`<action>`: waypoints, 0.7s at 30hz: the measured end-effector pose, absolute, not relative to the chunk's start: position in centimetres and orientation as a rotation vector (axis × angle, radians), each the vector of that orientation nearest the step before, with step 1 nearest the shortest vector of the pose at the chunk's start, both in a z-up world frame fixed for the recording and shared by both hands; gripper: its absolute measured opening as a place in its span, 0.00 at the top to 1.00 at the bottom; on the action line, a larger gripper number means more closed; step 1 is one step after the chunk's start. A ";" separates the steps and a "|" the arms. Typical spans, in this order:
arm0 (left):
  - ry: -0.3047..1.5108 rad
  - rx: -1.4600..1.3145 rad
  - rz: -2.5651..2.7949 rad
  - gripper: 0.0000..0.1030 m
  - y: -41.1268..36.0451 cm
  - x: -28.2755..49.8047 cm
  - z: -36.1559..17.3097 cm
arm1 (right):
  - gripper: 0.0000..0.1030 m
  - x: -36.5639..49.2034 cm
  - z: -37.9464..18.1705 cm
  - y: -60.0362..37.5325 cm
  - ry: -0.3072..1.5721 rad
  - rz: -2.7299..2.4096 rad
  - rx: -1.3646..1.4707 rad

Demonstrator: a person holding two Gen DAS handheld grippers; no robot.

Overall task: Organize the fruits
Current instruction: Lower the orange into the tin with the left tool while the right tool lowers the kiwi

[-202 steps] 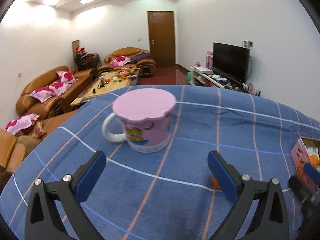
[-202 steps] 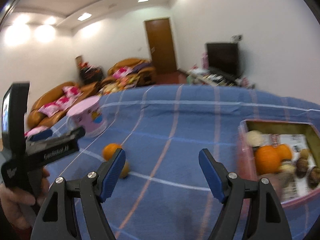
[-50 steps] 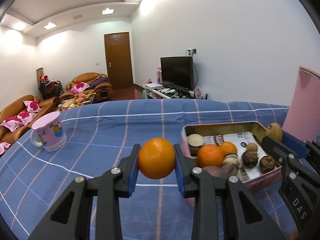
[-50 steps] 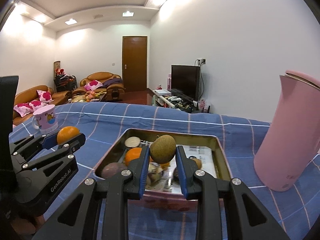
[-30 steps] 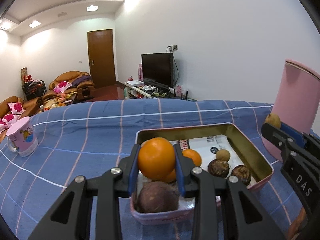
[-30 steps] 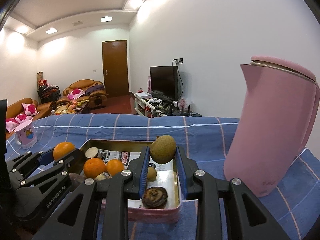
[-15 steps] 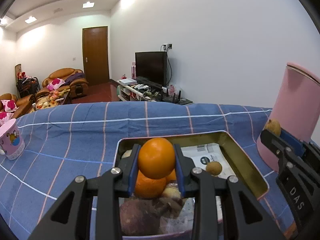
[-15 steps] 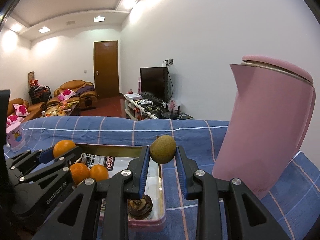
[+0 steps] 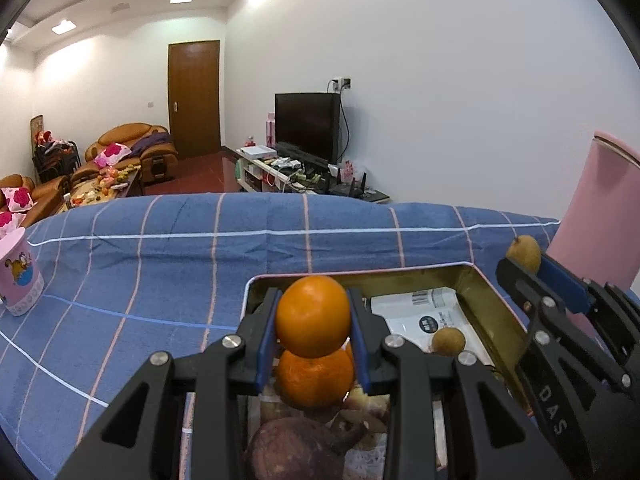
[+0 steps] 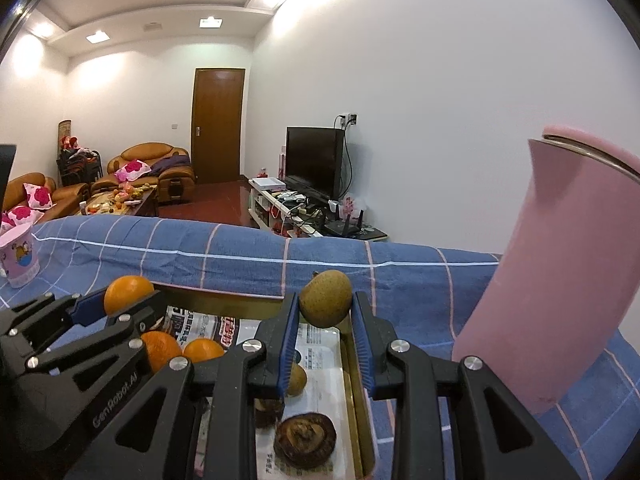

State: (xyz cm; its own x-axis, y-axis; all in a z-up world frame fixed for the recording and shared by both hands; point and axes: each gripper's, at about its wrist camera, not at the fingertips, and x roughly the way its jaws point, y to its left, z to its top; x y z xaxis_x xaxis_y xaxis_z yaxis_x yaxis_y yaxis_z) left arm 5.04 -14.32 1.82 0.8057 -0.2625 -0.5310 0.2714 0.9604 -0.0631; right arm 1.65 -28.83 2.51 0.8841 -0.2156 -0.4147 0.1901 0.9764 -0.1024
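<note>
My left gripper (image 9: pixel 313 332) is shut on an orange (image 9: pixel 313 315) and holds it over the left part of the metal tray (image 9: pixel 494 300). Right below it lies another orange (image 9: pixel 314 378) with a dark purple fruit (image 9: pixel 296 450). My right gripper (image 10: pixel 325 330) is shut on a brown-green fruit (image 10: pixel 326 298) and holds it above the tray's far right rim (image 10: pixel 352 364). The tray (image 10: pixel 224 294) holds oranges (image 10: pixel 160 350), a small brown fruit (image 10: pixel 298 378) and a dark round one (image 10: pixel 305 436) on printed paper. Each gripper shows in the other's view.
A tall pink jug (image 10: pixel 568 280) stands just right of the tray; it also shows in the left wrist view (image 9: pixel 596 208). A pink mug (image 9: pixel 18 276) stands far left on the blue checked cloth (image 9: pixel 160 248). The table's far edge lies beyond the tray.
Both grippers have moved forward over the tray with their fruits still held. The tray now sits closer and lower in both views, and the jug looms nearer on the right.
</note>
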 end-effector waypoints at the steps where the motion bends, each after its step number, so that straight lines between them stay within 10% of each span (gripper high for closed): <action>1: 0.571 0.015 -0.288 0.67 -14.3 5.2 1.8 | 0.72 2.0 2.4 -28.8 0.447 -0.208 -0.056; 21: 0.680 0.064 -0.300 0.67 -14.8 6.4 0.4 | 0.72 5.3 -0.1 -29.2 0.660 0.018 0.086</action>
State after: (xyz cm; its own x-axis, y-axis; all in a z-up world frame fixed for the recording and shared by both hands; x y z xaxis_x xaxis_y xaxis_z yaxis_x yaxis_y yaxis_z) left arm 6.43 -14.80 0.43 0.7364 -0.2524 -0.6277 0.2938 0.9551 -0.0394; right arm 5.34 -29.16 -0.09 0.7897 0.0436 -0.6119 0.0108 0.9963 0.0850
